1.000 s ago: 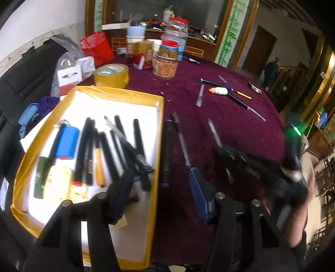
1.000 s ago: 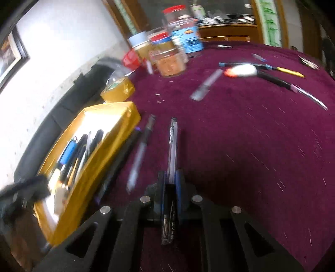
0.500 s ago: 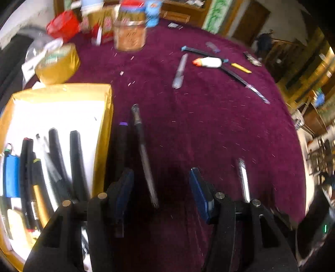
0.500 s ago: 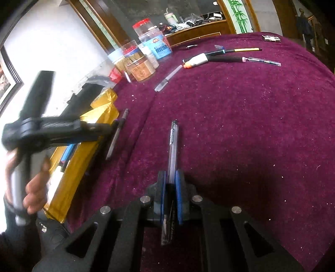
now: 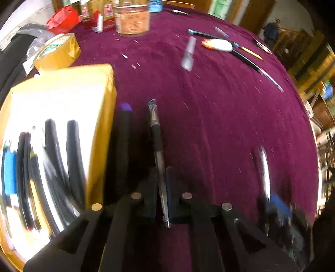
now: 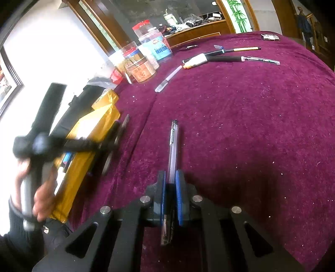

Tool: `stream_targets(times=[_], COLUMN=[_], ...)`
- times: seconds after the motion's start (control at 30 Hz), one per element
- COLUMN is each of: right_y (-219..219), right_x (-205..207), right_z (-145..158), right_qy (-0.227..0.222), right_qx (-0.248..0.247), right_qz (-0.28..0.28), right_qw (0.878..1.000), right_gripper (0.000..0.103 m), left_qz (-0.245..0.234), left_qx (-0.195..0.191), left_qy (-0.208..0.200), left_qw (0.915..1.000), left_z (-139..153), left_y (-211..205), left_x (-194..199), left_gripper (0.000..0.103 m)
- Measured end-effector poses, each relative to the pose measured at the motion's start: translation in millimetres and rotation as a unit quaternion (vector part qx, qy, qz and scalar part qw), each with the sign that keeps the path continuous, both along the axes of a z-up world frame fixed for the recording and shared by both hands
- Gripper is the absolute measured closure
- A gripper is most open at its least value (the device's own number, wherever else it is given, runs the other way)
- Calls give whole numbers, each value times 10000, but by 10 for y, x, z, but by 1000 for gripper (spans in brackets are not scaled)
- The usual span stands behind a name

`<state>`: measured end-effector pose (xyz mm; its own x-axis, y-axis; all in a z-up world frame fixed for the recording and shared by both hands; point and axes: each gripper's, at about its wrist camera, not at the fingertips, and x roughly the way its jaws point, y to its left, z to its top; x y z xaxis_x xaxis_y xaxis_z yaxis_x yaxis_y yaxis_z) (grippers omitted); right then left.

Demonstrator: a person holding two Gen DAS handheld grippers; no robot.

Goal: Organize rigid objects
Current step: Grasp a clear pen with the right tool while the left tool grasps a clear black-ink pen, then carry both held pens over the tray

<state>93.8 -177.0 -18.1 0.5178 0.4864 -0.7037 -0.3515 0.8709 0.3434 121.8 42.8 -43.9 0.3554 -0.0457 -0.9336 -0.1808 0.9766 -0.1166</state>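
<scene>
Presently both tongs are pinching pens. The left tongs (image 5: 161, 188) have just been closing and now clamp a black-gripped pen (image 5: 157, 142) low on its barrel, near the writing tip, which pokes out behind the pads. That pen lies just beside the yellow box (image 5: 104, 129), on the side away from the box's contents, with a dark purple-ended marker (image 5: 123, 134) between it and the box wall. The right tongs (image 6: 170, 188) are pressed onto a clear-barrelled pen (image 6: 173, 146), also near one end; it sits well apart from the yellow box, out on the maroon desk (image 6: 251, 136).

Handling assessment: both pens look light, stiff and smooth, plastic-bodied. Gripped so near an end, each is likely to pivot or droop on lifting; a hold nearer mid-barrel would be steadier. The smooth barrels may slip in the pads. Breakage risk appears low.

Containers: the yellow box has a white floor and already carries a row of dark pens and markers, plus a blue item at its far-left side; detail there is blurred. Beyond the yellow box stand a tape roll (image 5: 56, 52) and a clear jar (image 5: 132, 19) with brownish contents, identity uncertain. More pens lie loose farther across the desk
</scene>
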Motion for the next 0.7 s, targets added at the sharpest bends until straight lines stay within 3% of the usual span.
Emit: stream_targets(times=[0.07,0.2,0.5,0.7], right_y=[16,44,43,79], right_x=[13,39,40,26], right_z=[-4,-25,-40,-31], right_qy=[20,99,128,61], right_qx=[-19,-55,-83,-146], right_qz=[26,87,89,179], right_qw=[10000,9999,9998,9997], right_gripper=[95,95,95,95], left_qz=[-320,-799,-595,-400], left_qx=[-187,347,170,-165], left_qy=[31,-148,-369,-909], left_qw=[9993,9961,9974,9949], left_z=[0,3,-23,296], left_y=[-146,-438,-374,-236], left_x=[-211,-412,-476,-763], left_gripper=[98,95,96,97])
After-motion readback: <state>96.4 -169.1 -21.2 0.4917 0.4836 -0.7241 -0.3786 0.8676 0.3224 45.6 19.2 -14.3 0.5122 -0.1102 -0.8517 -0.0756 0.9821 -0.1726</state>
